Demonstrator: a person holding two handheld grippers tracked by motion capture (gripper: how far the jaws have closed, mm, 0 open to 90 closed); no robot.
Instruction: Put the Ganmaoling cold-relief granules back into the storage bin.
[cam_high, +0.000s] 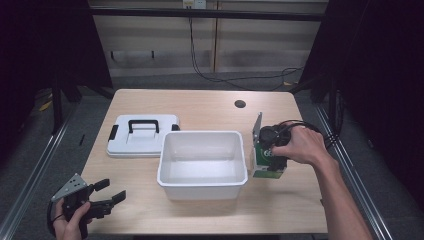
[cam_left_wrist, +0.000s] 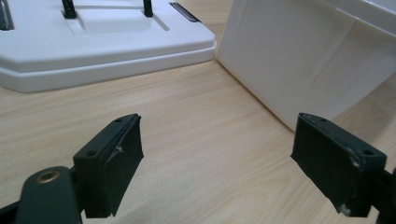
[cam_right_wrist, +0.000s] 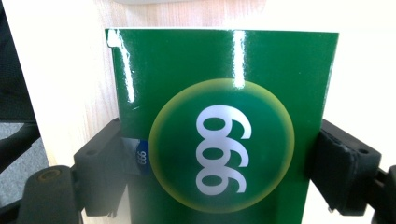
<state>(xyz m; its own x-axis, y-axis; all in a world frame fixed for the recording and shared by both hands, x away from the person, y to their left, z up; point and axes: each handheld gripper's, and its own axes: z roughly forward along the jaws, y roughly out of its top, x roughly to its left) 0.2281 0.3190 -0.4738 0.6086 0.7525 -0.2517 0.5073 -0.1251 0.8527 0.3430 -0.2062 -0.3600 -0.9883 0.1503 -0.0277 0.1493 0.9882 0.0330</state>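
A green box (cam_high: 261, 170) with a yellow-ringed circle and white digits stands on the wooden table just right of the white bin (cam_high: 202, 134). My right gripper (cam_high: 274, 151) comes down on it from above, shut on the box, with a hand over it. In the right gripper view the green box (cam_right_wrist: 219, 93) sits between both jaws of my right gripper (cam_right_wrist: 219, 163), which press its sides. My left gripper (cam_high: 114, 190) rests open and holds nothing at the table's front left corner. The left gripper view has my left gripper (cam_left_wrist: 217, 158) facing bare wood, with the bin wall (cam_left_wrist: 299, 60) ahead to the right.
A white lid (cam_high: 142, 136) with a black handle and clips lies flat left of the bin, and the lid (cam_left_wrist: 102, 42) is ahead of my left gripper. The tabletop has a round hole (cam_high: 240, 104) at the back. Black cables run behind the table.
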